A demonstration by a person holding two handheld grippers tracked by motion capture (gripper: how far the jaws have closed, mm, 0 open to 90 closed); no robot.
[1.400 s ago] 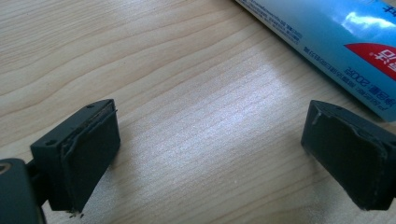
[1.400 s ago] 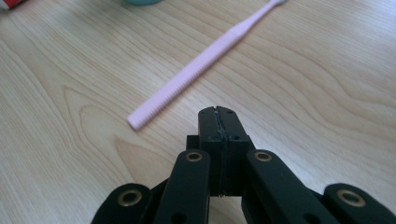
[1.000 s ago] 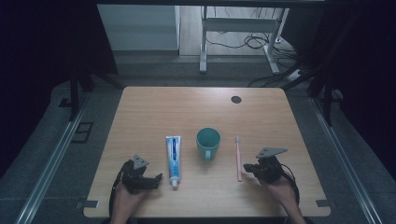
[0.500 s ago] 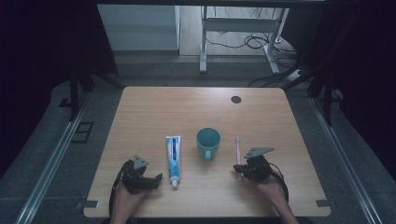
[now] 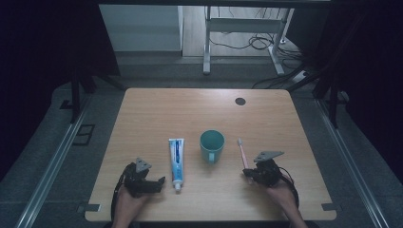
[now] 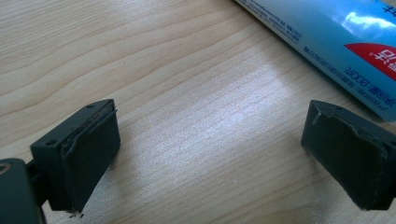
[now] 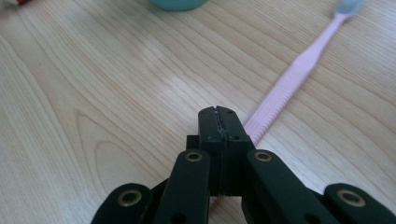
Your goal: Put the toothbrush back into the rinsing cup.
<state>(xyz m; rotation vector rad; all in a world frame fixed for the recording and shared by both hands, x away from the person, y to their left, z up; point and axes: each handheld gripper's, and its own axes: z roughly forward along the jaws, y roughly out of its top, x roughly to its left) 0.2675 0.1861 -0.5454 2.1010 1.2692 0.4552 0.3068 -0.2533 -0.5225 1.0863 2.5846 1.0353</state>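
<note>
High view gives us the wooden table (image 5: 142, 114) first, and on it, from left to right, a blue-and-white toothpaste tube (image 5: 176, 156), a teal cup (image 5: 212, 145) and a pink toothbrush (image 5: 243, 153) lying near the front edge.

The right gripper (image 5: 247, 175) sits at the near end of the toothbrush. In the right gripper view its jaws are clenched pad to pad, with the handle (image 7: 299, 70) running out from beneath them. We cannot tell whether they nip it. To lift it well, we judge we should open up, straddle the ribbed handle squarely and close low on it.

The left gripper (image 5: 159, 183) rests just beside the tube, jaws released and wide, with bare wood between them.

As for writing, the left gripper view shows small print along the tube (image 6: 327, 42) and white characters on a red patch. Both are upside down, and we can read no brand.
</note>
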